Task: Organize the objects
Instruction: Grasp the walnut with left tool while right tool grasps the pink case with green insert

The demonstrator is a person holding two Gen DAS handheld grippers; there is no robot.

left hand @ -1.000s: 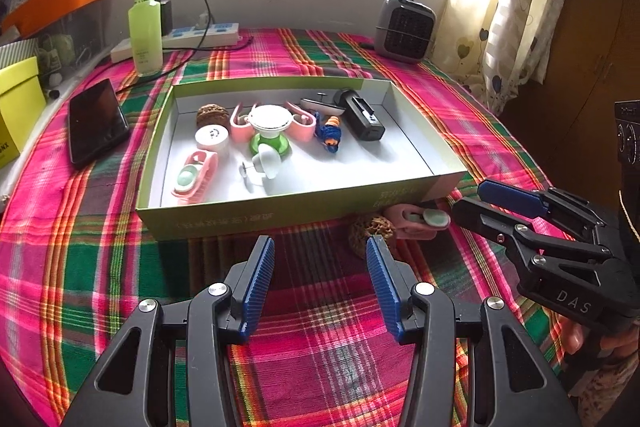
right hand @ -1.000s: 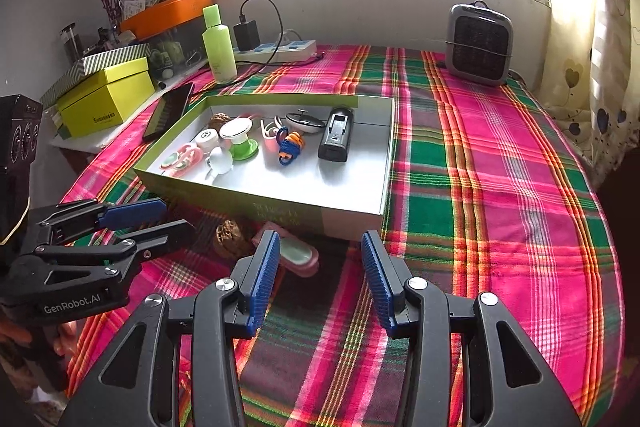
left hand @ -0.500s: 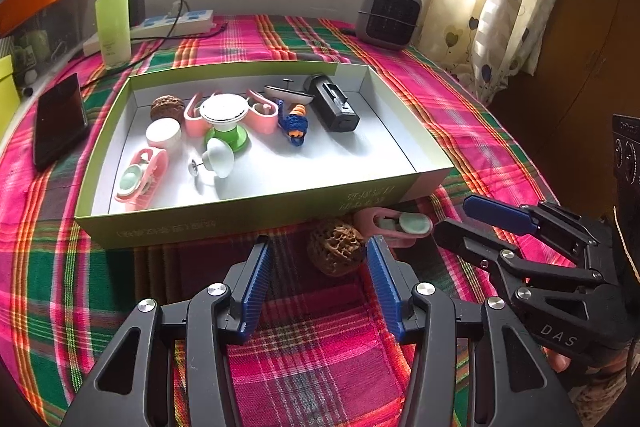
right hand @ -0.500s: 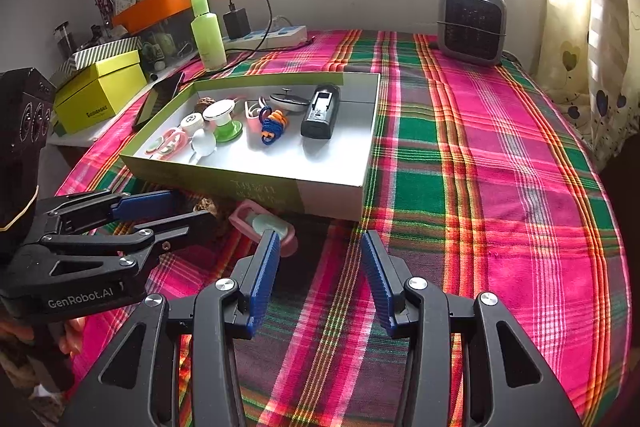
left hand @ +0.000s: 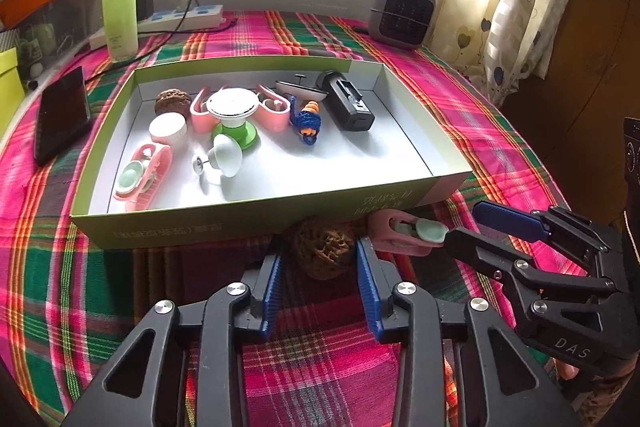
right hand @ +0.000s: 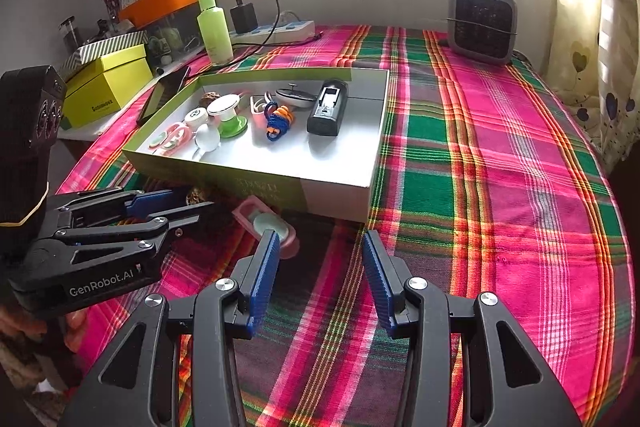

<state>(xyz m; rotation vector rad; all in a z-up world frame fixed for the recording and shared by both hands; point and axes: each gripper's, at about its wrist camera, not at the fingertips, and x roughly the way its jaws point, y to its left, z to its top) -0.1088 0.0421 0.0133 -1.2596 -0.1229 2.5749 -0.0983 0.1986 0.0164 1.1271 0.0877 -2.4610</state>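
Observation:
A brown walnut (left hand: 324, 253) lies on the plaid cloth just in front of the green box (left hand: 256, 223). My left gripper (left hand: 320, 247) is closing on it, and the blue pads come up against its sides. To its right lies a pink case with a pale green disc (left hand: 404, 233). In the right wrist view that pink case (right hand: 268, 223) sits just ahead of my right gripper (right hand: 318, 239), which is open and empty. The left gripper (right hand: 200, 209) reaches in from the left, hiding most of the walnut (right hand: 196, 195). The box (right hand: 224, 183) holds several small items.
A black phone (left hand: 60, 115) lies left of the box. A green bottle (left hand: 120, 19) and a power strip (left hand: 188, 17) stand at the back left, a grey heater (left hand: 402, 13) at the back right. A yellow box (right hand: 104, 83) stands off the cloth's left edge.
The left gripper has moved forward and down until the walnut is between its pads, and its jaws have narrowed onto it. The right gripper has stayed nearly still and open.

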